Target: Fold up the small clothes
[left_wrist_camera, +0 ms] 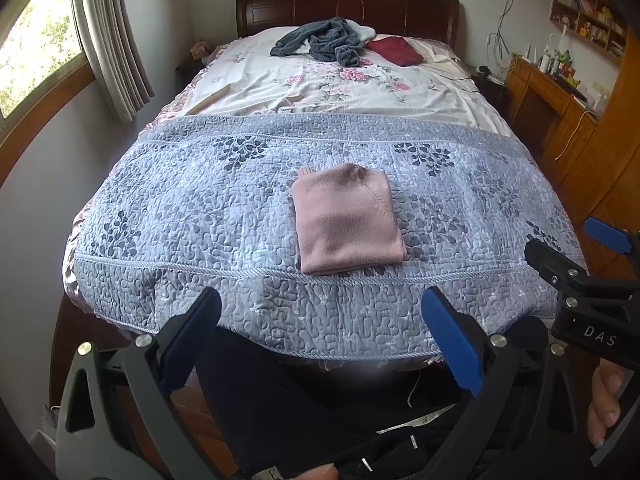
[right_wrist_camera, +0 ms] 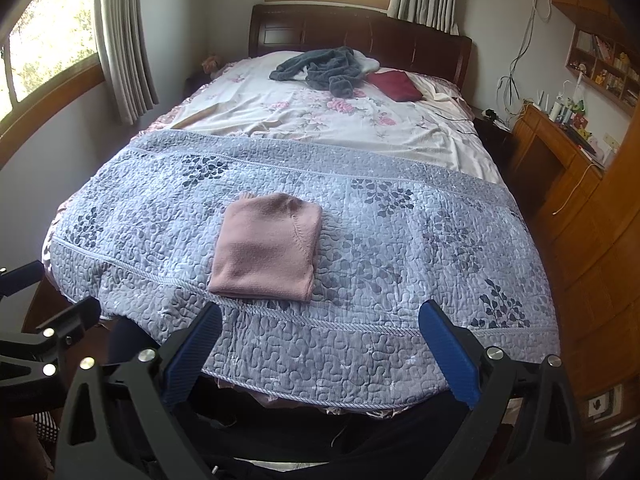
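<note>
On the blue quilted bedspread (left_wrist_camera: pixel 180 208), near the foot edge, the pink garment (left_wrist_camera: pixel 344 220) lies folded into a neat rectangle. I hold my left gripper (left_wrist_camera: pixel 320 344) and right gripper (right_wrist_camera: pixel 320 352) back over the bed's edge, both with fingers spread wide and empty. Its long axis runs roughly up the bed, toward the headboard (right_wrist_camera: pixel 360 36); the ribbed end probably points away from me. I'd judge the fold finished, so I'd press nothing further.

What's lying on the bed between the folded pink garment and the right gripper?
Nothing but bare blue quilt between the pink garment and the right gripper, seen from the right wrist.
</note>
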Action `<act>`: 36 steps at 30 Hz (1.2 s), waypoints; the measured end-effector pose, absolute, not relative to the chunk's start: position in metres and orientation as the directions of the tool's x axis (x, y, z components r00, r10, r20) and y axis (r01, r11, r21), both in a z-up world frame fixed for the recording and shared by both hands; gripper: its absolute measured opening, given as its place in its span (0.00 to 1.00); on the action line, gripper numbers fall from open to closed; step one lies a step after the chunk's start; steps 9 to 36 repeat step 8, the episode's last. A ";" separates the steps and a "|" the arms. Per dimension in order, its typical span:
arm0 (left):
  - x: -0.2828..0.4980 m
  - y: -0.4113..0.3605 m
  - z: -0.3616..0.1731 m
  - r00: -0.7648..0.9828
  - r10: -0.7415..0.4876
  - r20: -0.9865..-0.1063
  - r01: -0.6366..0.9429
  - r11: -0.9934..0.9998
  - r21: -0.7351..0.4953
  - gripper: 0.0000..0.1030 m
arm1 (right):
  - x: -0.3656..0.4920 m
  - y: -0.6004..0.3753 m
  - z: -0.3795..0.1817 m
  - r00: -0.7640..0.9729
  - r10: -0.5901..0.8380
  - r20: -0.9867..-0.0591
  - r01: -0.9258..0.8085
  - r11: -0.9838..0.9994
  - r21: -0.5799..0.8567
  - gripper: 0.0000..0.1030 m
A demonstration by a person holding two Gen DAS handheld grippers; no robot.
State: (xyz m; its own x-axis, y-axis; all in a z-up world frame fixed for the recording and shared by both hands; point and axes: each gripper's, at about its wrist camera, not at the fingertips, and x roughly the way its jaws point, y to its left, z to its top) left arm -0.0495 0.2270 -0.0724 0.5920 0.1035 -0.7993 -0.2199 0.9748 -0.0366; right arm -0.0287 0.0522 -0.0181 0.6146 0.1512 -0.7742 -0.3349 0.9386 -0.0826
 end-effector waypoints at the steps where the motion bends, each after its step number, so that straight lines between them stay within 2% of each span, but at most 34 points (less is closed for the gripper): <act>1: -0.049 0.227 -0.072 0.593 0.102 -0.798 -0.218 0.975 -0.037 0.96 | -0.029 0.053 -0.018 0.617 0.151 -0.772 -0.332 0.940 -0.082 0.96; 36: -0.049 0.225 -0.071 0.594 0.102 -0.798 -0.217 0.976 -0.036 0.96 | -0.030 0.053 -0.018 0.617 0.154 -0.772 -0.332 0.940 -0.077 0.96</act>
